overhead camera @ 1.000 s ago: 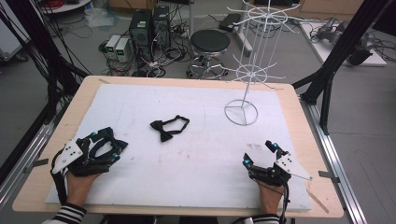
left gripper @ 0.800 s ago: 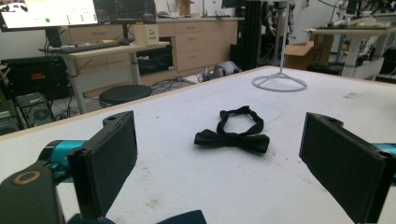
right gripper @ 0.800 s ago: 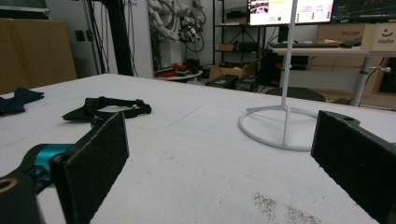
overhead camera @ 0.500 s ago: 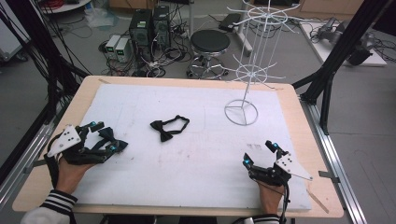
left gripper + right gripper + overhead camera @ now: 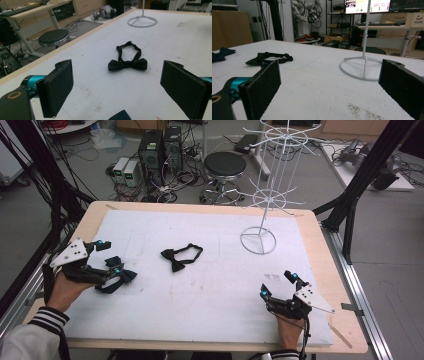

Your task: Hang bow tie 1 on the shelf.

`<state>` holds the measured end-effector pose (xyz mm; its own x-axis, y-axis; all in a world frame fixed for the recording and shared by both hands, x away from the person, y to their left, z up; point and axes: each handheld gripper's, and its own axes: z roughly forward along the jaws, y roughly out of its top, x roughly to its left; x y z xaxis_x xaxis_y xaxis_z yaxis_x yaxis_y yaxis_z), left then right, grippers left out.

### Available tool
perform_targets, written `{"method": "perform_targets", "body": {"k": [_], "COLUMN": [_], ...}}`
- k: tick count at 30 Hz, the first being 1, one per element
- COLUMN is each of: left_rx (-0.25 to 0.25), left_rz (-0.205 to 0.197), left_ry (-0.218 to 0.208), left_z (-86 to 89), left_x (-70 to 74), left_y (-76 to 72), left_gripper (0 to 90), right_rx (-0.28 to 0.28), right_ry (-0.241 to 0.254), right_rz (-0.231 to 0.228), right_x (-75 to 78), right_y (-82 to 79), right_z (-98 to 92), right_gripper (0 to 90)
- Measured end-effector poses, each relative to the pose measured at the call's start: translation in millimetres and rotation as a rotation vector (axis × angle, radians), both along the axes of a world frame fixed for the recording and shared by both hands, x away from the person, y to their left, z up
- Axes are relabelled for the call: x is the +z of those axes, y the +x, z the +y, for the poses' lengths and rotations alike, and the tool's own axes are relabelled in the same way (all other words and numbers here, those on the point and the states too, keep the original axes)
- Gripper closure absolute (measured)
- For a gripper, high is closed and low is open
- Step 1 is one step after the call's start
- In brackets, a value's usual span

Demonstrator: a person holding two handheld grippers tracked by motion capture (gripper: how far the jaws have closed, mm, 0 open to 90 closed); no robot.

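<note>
High view. Left gripper (image 5: 107,257) at the left edge of the frame, low over the white mat (image 5: 210,320), jaws spread wide. Dark blue bow tie (image 5: 116,276) lying on the mat right at the lower jaw, at or under its tip; contact not clear. Black bow tie (image 5: 177,258) with its looped strap flat on the mat near frame centre, well apart from both grippers. White wire rack (image 5: 267,195) standing upper right of centre, its ring base on the mat. Right gripper (image 5: 278,285) in the lower right, jaws wide, nothing between them, resting low by the mat's near edge. Stool (image 5: 225,167) on the floor past the table, top centre.

Left gripper view. Two black jaws at lower left and lower right, set wide apart, gap empty. Black bow tie (image 5: 128,64) centred in the frame beyond the gap, strap looping away behind it. Corner of the dark blue bow tie (image 5: 120,116) at the bottom edge. Rack base (image 5: 142,21) at upper centre.

Right gripper view. Jaws wide at lower left and lower right, bare mat between. Black bow tie (image 5: 269,58) at left of centre, farther off. Dark blue bow tie (image 5: 220,55) at the far left edge. Rack base and pole (image 5: 362,63) right of centre.
</note>
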<state>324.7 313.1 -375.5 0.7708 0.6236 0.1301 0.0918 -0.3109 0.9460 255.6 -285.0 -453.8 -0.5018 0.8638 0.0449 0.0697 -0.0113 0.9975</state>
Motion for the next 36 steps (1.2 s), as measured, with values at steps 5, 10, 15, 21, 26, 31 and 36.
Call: {"method": "perform_targets", "body": {"k": [5,10,15,21,26,31,36], "left_rx": [-0.018,-0.030,-0.053,-0.067,-0.078,-0.083,-0.096], "left_rz": [0.023,0.051,0.075,0.097,0.120,0.168,0.199], "left_ry": [0.040,0.088,0.138,0.189,0.217,0.266,0.333], "left_z": [5.7,11.0,11.7,12.7,18.2,23.2,25.2], "left_x": [6.7,13.5,18.0,19.5,17.1,13.8,12.8], "left_y": [8.5,20.8,31.3,39.7,45.3,53.5,61.6], "left_gripper": [11.8,11.8,11.9,11.9,12.5,12.5,12.6], "right_rx": [0.000,-0.001,-0.003,-0.004,-0.002,-0.002,-0.003], "right_ry": [-0.002,0.000,-0.005,-0.008,-0.004,-0.003,-0.007], "right_rz": [-0.001,0.001,-0.004,-0.007,-0.002,-0.001,-0.004], "right_x": [0.0,0.0,0.0,-0.1,0.0,0.0,0.0], "right_y": [0.1,0.0,0.1,0.2,0.1,0.2,0.3], "right_z": [0.1,0.1,0.2,0.1,0.2,0.2,0.2], "right_gripper": [3.5,3.4,3.4,3.5,3.4,3.5,3.4]}}
